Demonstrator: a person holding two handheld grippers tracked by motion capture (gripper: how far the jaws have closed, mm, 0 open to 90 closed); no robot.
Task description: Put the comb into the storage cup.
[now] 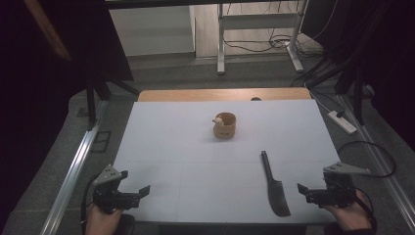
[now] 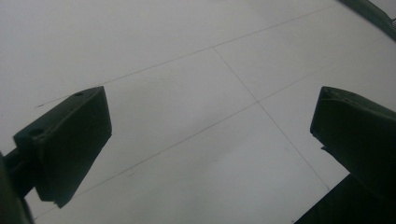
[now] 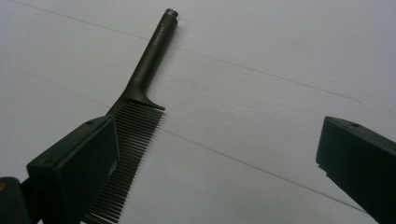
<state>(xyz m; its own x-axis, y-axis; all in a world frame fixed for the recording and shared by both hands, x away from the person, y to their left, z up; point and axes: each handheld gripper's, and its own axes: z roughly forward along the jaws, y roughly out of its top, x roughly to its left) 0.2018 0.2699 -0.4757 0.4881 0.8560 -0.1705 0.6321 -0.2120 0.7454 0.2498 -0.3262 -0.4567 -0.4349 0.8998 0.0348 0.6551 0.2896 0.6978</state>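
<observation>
comb: a dark comb lies flat on the white worktop, near your right side, handle pointing away from you, teeth end nearest the front edge.
right tongs: your right tongs sit just beside the comb's toothed end, jaws spread wide and holding nothing; in the right gripper view the comb lies by one jaw, not between the two.
left tongs: your left tongs rest low at the front left corner, jaws wide apart, nothing in them, well apart from the comb.
cup: a small brown cup stands upright near the worktop's middle, beyond the comb.
doing it well: shift your right tongs sideways until the slim handle, not the teeth, lies between the jaws; come down low, since the comb lies flat and thin, then close across the handle's narrow width.
hard to make out: a pale thing at the cup's rim is too small to name. the near end of the comb is cut off in the right gripper view. the room around the worktop is very dark.
</observation>
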